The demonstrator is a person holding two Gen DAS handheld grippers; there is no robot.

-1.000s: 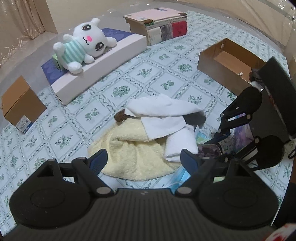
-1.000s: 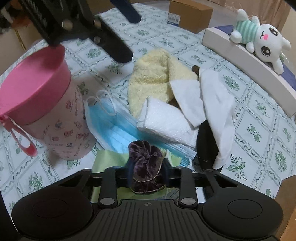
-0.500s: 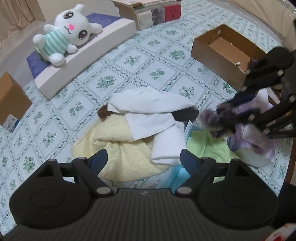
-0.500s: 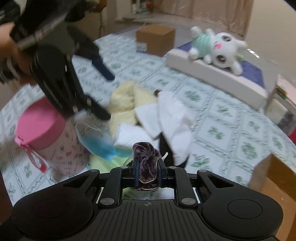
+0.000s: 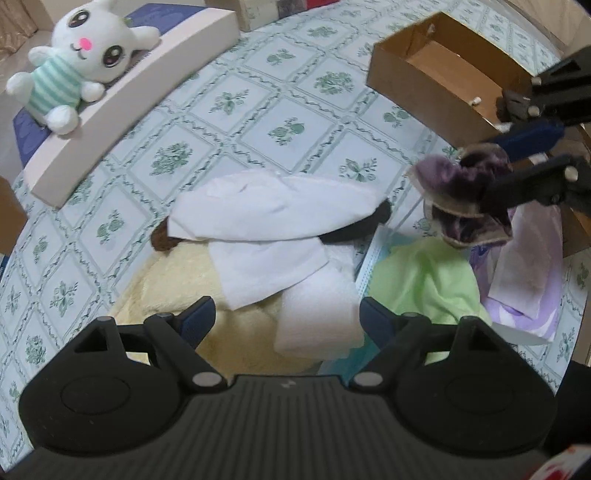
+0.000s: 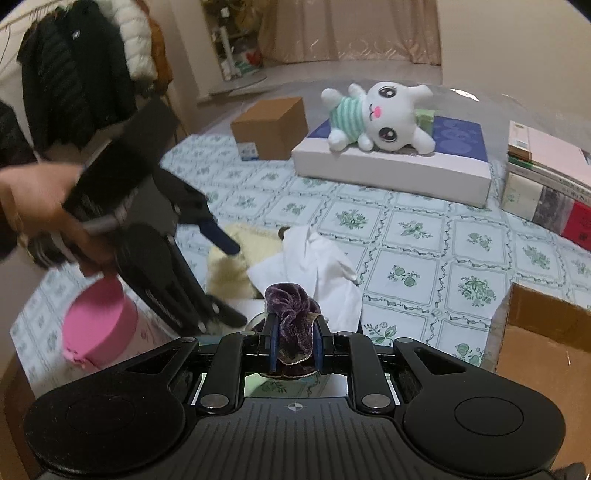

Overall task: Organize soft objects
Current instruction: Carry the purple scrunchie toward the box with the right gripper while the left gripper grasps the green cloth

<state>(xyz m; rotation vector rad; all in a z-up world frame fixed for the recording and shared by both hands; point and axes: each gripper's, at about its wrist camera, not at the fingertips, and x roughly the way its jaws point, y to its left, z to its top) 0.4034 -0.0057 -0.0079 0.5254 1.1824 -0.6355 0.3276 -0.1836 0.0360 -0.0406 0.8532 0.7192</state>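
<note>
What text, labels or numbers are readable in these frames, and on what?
None readable.
White-and-blue sticker on the closed brown cardboard box: print too small.
Spines of the stacked books: blurred.
Small white logo on the black padded jacket: illegible.
Pink-lidded patterned cup: motifs only, no legible words.

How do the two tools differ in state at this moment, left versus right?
The right tool is shut on the purple velvet scrunchie and holds it off the table; the left tool is open and holds nothing. The right tool is near the open cardboard box; the left tool hangs above the pile of cream towel and white cloths. Both are black with blue pads.
</note>
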